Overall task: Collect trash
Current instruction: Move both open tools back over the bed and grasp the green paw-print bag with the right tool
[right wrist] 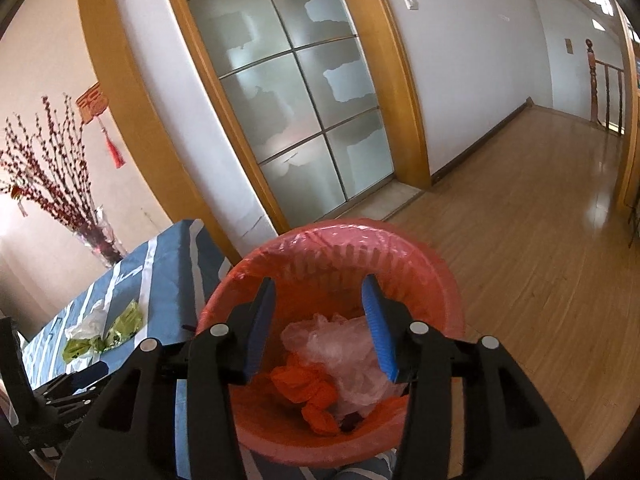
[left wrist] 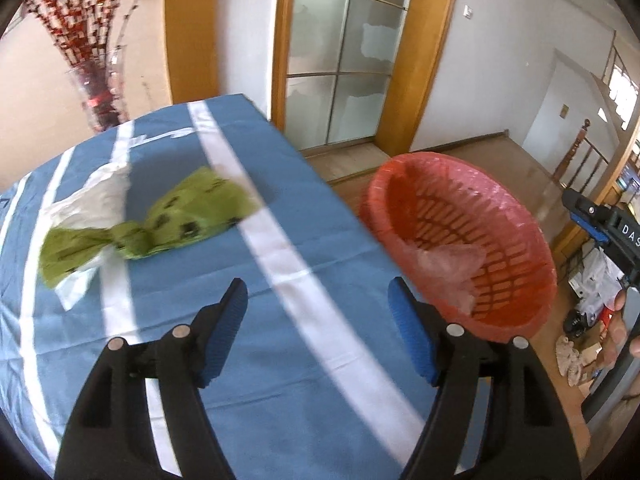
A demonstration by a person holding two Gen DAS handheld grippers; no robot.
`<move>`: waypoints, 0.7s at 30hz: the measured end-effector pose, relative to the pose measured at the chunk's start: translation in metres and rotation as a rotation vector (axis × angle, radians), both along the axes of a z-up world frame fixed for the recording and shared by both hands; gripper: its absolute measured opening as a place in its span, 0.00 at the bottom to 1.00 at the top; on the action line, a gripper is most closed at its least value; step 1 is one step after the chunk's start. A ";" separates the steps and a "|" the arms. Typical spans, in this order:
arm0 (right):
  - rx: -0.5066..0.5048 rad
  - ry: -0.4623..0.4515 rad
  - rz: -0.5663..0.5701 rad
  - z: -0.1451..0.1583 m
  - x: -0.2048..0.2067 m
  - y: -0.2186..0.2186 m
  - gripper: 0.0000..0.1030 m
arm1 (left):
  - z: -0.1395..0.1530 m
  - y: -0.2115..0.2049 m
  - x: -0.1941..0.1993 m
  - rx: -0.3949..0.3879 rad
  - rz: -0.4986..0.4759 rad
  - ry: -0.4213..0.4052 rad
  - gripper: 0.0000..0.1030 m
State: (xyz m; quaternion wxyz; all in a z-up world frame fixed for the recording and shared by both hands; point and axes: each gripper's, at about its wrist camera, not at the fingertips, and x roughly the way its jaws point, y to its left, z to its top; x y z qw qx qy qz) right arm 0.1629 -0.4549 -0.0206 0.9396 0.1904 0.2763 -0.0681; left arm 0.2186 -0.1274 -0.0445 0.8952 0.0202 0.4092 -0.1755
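Note:
A knotted green plastic bag (left wrist: 160, 220) lies on a white plastic bag (left wrist: 96, 204) on the blue striped tablecloth (left wrist: 288, 360). My left gripper (left wrist: 316, 336) hovers open over the cloth, to the near right of both bags, with nothing between its jaws. A red bin (left wrist: 460, 248) lined with a red bag stands beside the table's right edge. My right gripper (right wrist: 320, 326) is open above the bin (right wrist: 440, 280), empty. Inside the bin lie a clear plastic bag (right wrist: 340, 348) and an orange bag (right wrist: 308, 388). The green bag (right wrist: 120, 328) and white bag (right wrist: 90, 322) show at the left.
A glass vase (left wrist: 100, 92) of red branches stands behind the table's far corner. A frosted glass door (right wrist: 296, 100) in a wooden frame faces me. Wooden floor (right wrist: 540, 240) runs off to the right, with clutter (left wrist: 584, 344) on the floor by the right hand.

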 end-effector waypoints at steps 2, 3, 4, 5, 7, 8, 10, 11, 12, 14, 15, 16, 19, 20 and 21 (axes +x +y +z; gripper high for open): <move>-0.008 0.001 0.019 0.002 0.002 0.009 0.45 | 0.002 0.015 -0.003 0.003 0.026 -0.009 0.71; -0.012 0.003 0.029 0.003 0.003 0.014 0.45 | 0.002 0.021 -0.004 0.002 0.036 -0.013 0.71; -0.014 0.003 0.039 0.004 0.003 0.018 0.45 | 0.004 0.030 -0.006 0.000 0.051 -0.018 0.71; -0.017 0.005 0.051 0.004 0.004 0.022 0.45 | 0.005 0.038 -0.007 -0.001 0.064 -0.022 0.71; -0.028 0.008 0.078 0.005 0.007 0.036 0.45 | 0.008 0.057 -0.009 0.000 0.097 -0.036 0.72; -0.034 0.011 0.096 0.005 0.009 0.044 0.45 | 0.010 0.065 -0.010 0.001 0.113 -0.041 0.72; -0.041 0.015 0.129 0.006 0.013 0.060 0.45 | 0.013 0.086 -0.012 0.000 0.152 -0.054 0.72; -0.044 0.017 0.147 0.006 0.016 0.069 0.45 | 0.015 0.095 -0.013 -0.001 0.170 -0.060 0.72; -0.045 0.019 0.161 0.006 0.017 0.075 0.45 | 0.016 0.102 -0.014 -0.002 0.186 -0.065 0.73; -0.050 0.025 0.205 0.005 0.024 0.097 0.45 | 0.020 0.124 -0.015 -0.001 0.230 -0.082 0.73; -0.052 0.027 0.220 0.006 0.027 0.104 0.45 | 0.022 0.137 -0.016 0.001 0.257 -0.092 0.74; -0.055 0.031 0.245 0.005 0.031 0.117 0.45 | 0.023 0.146 -0.017 0.002 0.276 -0.099 0.74; -0.065 0.042 0.310 0.004 0.042 0.151 0.45 | 0.025 0.176 -0.018 0.004 0.341 -0.112 0.75; -0.068 0.047 0.331 0.003 0.046 0.163 0.45 | 0.026 0.186 -0.018 0.006 0.361 -0.115 0.75; -0.072 0.051 0.351 0.003 0.050 0.174 0.45 | 0.025 0.196 -0.017 0.007 0.380 -0.116 0.75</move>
